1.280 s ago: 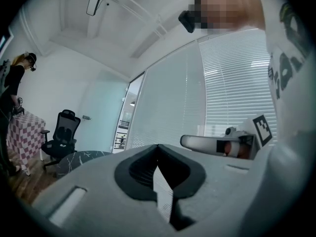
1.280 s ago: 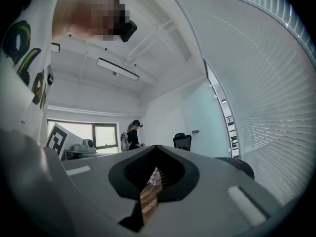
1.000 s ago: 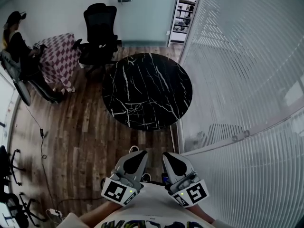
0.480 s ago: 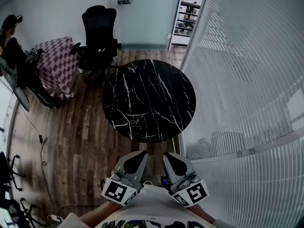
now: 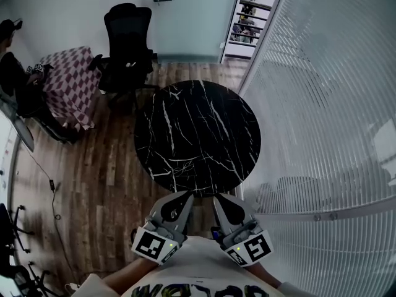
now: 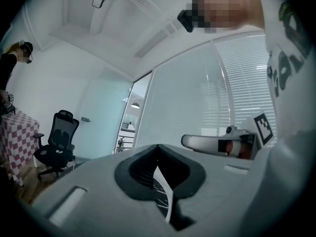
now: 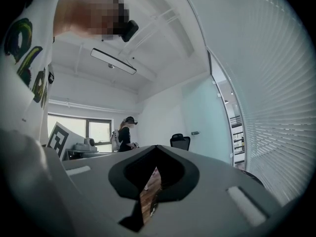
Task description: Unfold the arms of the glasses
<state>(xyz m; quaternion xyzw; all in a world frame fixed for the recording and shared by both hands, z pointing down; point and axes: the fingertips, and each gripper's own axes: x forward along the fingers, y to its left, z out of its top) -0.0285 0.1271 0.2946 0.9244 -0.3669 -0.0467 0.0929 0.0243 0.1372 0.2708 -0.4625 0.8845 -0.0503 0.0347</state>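
No glasses show in any view. A round black marble table (image 5: pixel 198 135) stands in the middle of the head view, its top bare. My left gripper (image 5: pixel 181 198) and right gripper (image 5: pixel 221 200) are held side by side close to my body, just short of the table's near edge. Both point level toward the table, jaws together with nothing between them. In the left gripper view the left gripper (image 6: pixel 158 148) is shut, and the right gripper's (image 6: pixel 217 143) body shows beside it. The right gripper (image 7: pixel 157 148) is shut too in its own view.
A glass wall with blinds (image 5: pixel 322 104) runs along the right, close to the table. A black office chair (image 5: pixel 127 39) and a checkered table (image 5: pixel 65 82) stand at the back left, with a person (image 5: pixel 9 54) beside them. An open doorway (image 5: pixel 250 14) lies at the back. Wooden floor (image 5: pixel 93 172) stretches left.
The round table has drawn nearer to both grippers in the head view as I moved forward. Both grippers keep the same pose and stay shut.
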